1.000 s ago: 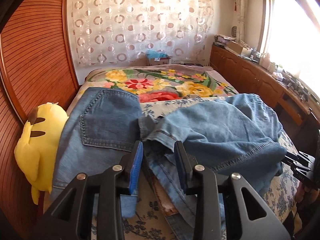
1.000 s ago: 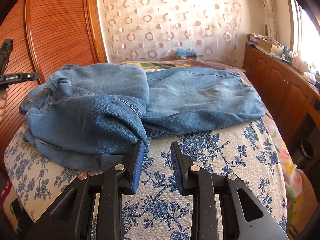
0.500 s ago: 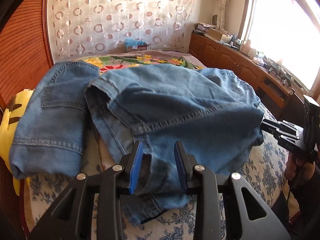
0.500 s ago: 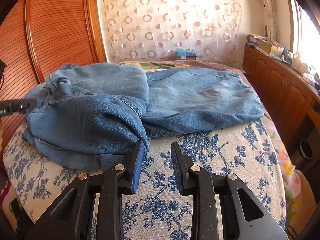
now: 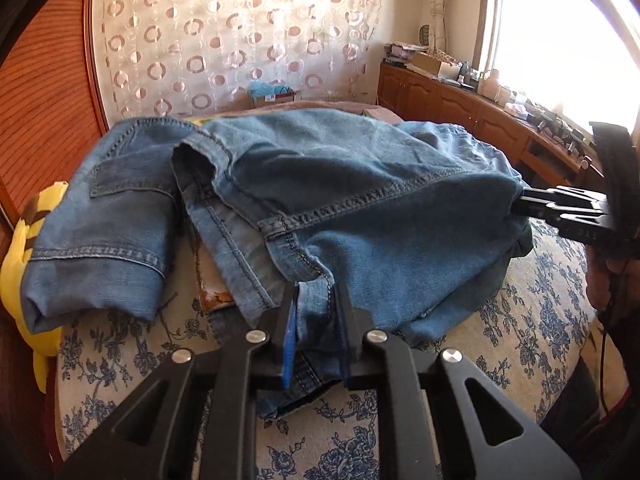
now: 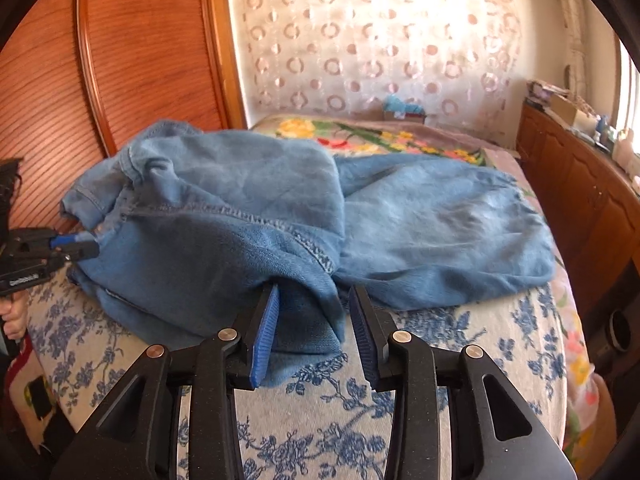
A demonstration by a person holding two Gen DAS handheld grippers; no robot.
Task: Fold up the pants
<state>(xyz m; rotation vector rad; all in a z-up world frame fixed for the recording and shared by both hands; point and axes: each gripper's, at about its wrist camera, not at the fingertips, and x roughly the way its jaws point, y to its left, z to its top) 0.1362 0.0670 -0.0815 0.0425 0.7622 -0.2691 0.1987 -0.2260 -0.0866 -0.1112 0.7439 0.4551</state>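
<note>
Blue denim pants lie crumpled on the bed, legs bunched over the seat part. My left gripper sits at their near edge, its jaws closing on a seamed fold of denim that fills the gap. The right wrist view shows the left gripper pinching the pants at their left end. My right gripper straddles a hanging fold at the near edge; its jaws are opening, and the right pad stands clear of the cloth. In the left wrist view the right gripper pokes into the pants' right side.
A blue-flowered sheet covers the bed, with a bright floral blanket behind. A yellow plush toy lies at the bed's left edge by the wooden sliding door. Wooden cabinets line the right wall under the window.
The left gripper came forward and down onto the pants and narrowed its jaws on a fold. The right gripper pushed forward around the near fold and its jaws widened.
</note>
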